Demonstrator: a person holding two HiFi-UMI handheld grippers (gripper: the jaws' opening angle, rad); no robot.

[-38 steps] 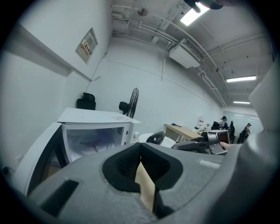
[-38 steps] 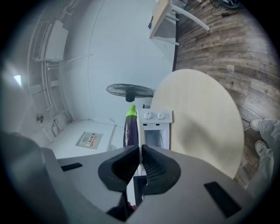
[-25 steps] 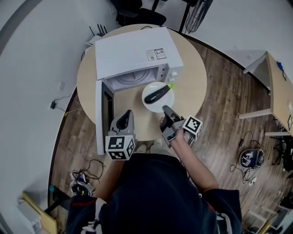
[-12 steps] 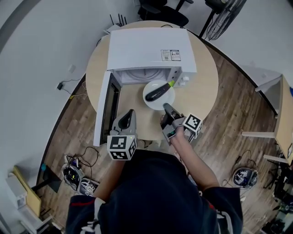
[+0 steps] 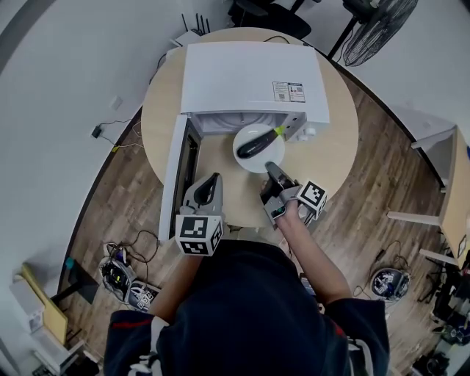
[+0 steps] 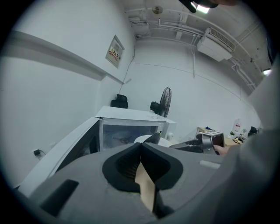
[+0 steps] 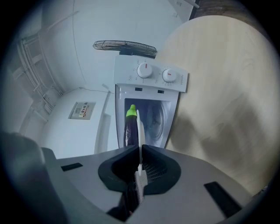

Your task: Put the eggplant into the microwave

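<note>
Nudging closer: right gripper (image 5: 271,169), clamped on the plate (image 5: 252,160) rim, has carried the eggplant (image 5: 256,144) up to the open microwave (image 5: 250,81) (left gripper (image 5: 211,181) sits closed, empty).

A round pale wooden table (image 5: 334,150) lies below the jaws on a brown plank floor (image 5: 382,198), with a white wall (image 5: 59,88) to their left. Beyond the jaws stand a pedestal fan (image 5: 376,33) and a black chair (image 5: 268,16); another pale table (image 5: 455,183) stands well to their right
</note>
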